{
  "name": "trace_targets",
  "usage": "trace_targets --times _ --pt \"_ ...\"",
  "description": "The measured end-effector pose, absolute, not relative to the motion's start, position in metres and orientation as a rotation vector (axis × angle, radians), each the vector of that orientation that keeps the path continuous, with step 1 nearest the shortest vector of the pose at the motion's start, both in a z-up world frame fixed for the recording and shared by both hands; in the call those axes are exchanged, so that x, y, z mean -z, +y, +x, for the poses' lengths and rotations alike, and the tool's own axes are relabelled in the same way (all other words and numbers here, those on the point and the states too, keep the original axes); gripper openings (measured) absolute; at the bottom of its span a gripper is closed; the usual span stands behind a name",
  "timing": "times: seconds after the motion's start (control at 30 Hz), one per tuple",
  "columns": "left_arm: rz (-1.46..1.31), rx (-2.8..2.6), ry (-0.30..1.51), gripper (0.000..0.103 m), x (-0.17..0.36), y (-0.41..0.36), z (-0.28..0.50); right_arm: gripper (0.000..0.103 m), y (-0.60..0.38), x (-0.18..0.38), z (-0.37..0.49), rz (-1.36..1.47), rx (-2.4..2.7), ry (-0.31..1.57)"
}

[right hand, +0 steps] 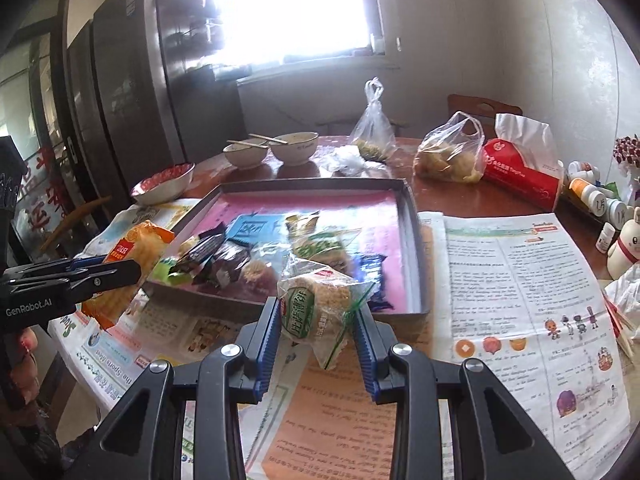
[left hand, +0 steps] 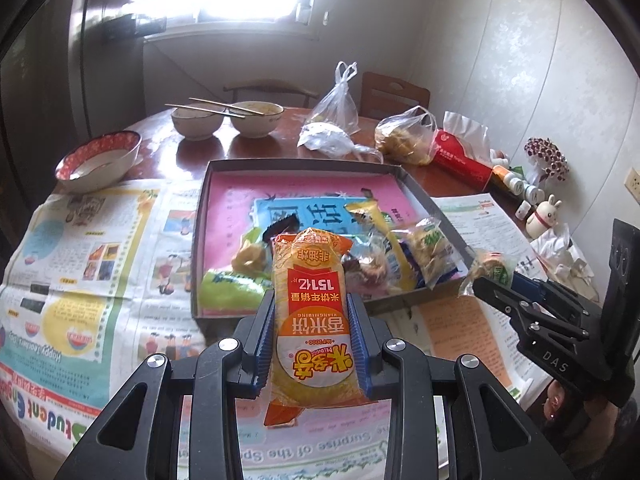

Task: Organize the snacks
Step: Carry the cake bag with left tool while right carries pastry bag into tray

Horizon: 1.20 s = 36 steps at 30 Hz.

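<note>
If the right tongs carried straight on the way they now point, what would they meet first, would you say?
Probably the near wall of the grey tray, or the loose snacks just beyond it. The right tongs already grip a clear-wrapped rice cracker pack and angle downward toward it; depth is uncertain.

Right gripper (right hand: 316,316) clamped on clear-wrapped pale puffed-rice cake (right hand: 318,304), near shallow grey cardboard tray (right hand: 416,240), left gripper (right hand: 120,270) pinching orange rice-cracker packet (right hand: 132,248) far left.

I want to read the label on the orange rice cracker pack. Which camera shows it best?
The left wrist view: the orange rice cracker pack fills the centre, its printed face to the lens, clamped in the left tool. The right wrist view shows it only at the left edge, small, side-on and partly hidden by that tool.
</note>
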<state>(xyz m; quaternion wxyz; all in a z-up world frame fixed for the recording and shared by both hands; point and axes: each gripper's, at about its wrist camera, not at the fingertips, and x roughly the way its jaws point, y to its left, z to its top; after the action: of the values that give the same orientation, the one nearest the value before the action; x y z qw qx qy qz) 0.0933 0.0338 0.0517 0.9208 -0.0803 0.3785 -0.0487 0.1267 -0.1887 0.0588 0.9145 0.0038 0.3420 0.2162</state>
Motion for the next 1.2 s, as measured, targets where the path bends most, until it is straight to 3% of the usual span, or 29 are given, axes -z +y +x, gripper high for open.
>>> trace_targets --times 1.2 --pt "-0.155 0.072 0.827 0.034 -0.024 0.018 0.175 0.036 -0.219 -0.037 0.189 0.045 -0.337 0.748"
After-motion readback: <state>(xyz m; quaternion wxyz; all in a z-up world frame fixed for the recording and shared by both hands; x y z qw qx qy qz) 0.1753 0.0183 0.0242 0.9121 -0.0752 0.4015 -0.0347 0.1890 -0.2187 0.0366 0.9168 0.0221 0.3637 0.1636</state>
